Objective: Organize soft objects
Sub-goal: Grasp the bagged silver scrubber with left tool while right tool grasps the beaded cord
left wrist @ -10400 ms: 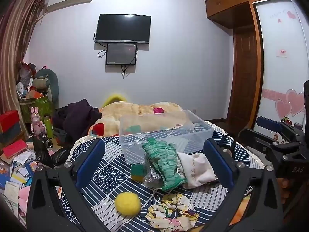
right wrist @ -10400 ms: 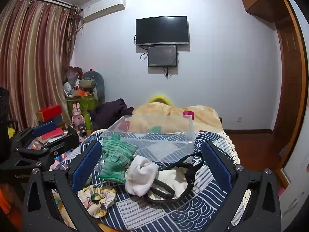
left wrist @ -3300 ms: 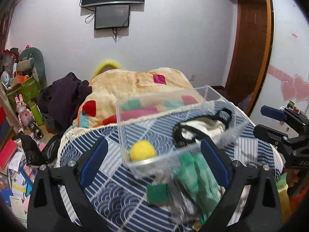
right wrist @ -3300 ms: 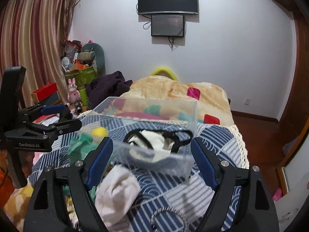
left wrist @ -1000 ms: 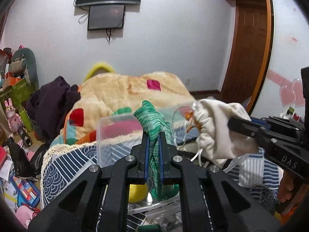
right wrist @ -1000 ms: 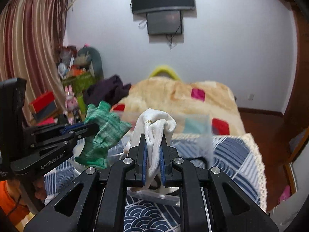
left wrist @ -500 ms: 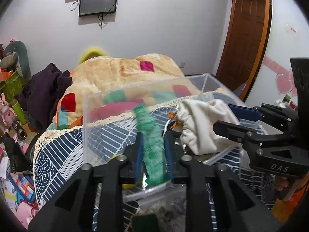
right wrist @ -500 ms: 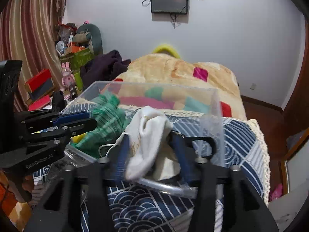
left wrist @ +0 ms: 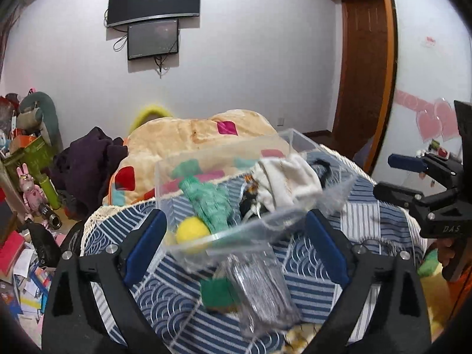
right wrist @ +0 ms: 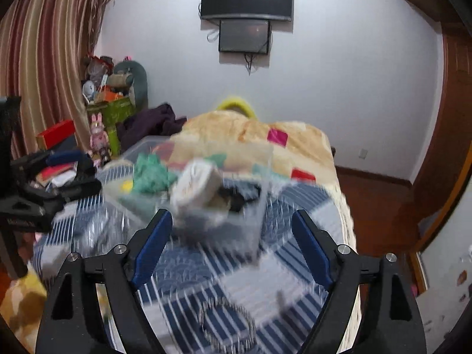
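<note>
A clear plastic bin (left wrist: 188,239) stands on the blue patterned tablecloth (left wrist: 165,301). In it lie a green knit glove (left wrist: 211,203), a white drawstring pouch (left wrist: 287,181), a yellow ball (left wrist: 191,230) and a black strap (left wrist: 321,163). My left gripper (left wrist: 236,244) is open and empty, just in front of the bin. My right gripper (right wrist: 233,242) is open and empty, also in front of the bin (right wrist: 250,215); its view is blurred. There the pouch (right wrist: 196,188) and the glove (right wrist: 150,177) lie in the bin.
In front of the bin lie a clear plastic bag with grey contents (left wrist: 259,283), a green sponge (left wrist: 216,290) and a bead bracelet (right wrist: 227,324). A bed with an orange blanket (left wrist: 188,135) is behind. Clutter covers the floor at left (left wrist: 26,236).
Both grippers have opened fully and pulled back from the bin. The green glove and the white pouch, held above the bin a second ago, now lie inside it.
</note>
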Tool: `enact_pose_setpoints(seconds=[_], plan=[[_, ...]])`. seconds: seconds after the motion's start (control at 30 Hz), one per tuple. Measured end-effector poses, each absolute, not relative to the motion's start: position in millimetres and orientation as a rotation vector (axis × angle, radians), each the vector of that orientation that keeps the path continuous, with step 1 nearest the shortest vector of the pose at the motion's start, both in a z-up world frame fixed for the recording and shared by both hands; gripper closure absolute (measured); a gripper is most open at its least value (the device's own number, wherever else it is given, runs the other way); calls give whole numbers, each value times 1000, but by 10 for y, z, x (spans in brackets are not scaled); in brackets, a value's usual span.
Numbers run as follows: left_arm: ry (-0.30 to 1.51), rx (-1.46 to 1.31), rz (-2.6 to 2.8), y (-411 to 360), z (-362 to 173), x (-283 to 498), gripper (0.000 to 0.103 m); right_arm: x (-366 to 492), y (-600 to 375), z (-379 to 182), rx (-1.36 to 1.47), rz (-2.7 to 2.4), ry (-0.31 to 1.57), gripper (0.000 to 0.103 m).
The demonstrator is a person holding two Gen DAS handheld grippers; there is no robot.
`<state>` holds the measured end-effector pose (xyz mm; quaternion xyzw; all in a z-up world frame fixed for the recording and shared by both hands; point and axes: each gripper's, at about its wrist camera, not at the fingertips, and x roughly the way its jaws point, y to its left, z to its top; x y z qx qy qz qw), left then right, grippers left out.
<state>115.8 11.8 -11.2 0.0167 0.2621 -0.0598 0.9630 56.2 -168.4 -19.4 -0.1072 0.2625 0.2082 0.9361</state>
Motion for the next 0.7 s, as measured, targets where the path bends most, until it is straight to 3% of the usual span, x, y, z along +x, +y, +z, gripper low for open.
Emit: enact_pose_setpoints(seconds=[0.43,0.53,0.7], plan=[[659,42,-143,-75,-710,1038,9,462,-1772,-957,-275,434,746,25],[671,32,-152,-81,-768,1076,28,416,-1764,-989,-270,431,741,44],[685,-19,-187,-41,-800,1114,50,376,-1765,-989,-272,437,723,73]])
